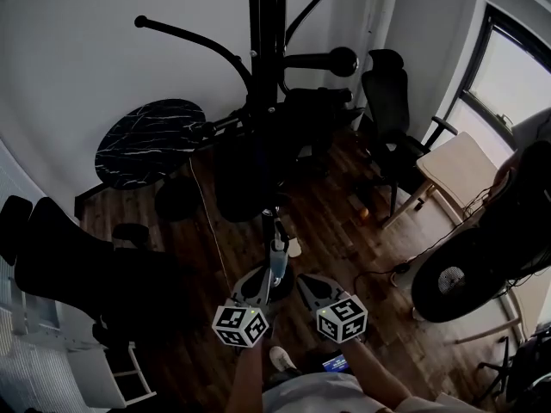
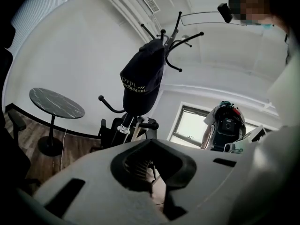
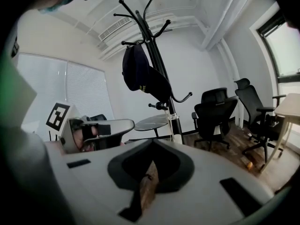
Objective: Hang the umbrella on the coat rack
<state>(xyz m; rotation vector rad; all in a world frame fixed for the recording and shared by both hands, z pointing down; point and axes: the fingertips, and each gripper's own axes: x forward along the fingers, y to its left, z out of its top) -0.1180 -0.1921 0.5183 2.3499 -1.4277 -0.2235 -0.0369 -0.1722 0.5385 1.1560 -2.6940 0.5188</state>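
The left gripper (image 2: 150, 172) and the right gripper (image 3: 150, 182) each have their jaws drawn together to a thin slit, with nothing clearly held. Well ahead of and above both, the dark folded fabric umbrella with pale lettering (image 2: 140, 78) hangs from an upper hook of the black metal coat rack (image 2: 180, 41).

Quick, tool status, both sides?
Left tool: closed; whether it grips anything cannot be told.
Right tool: closed, nothing seen held.
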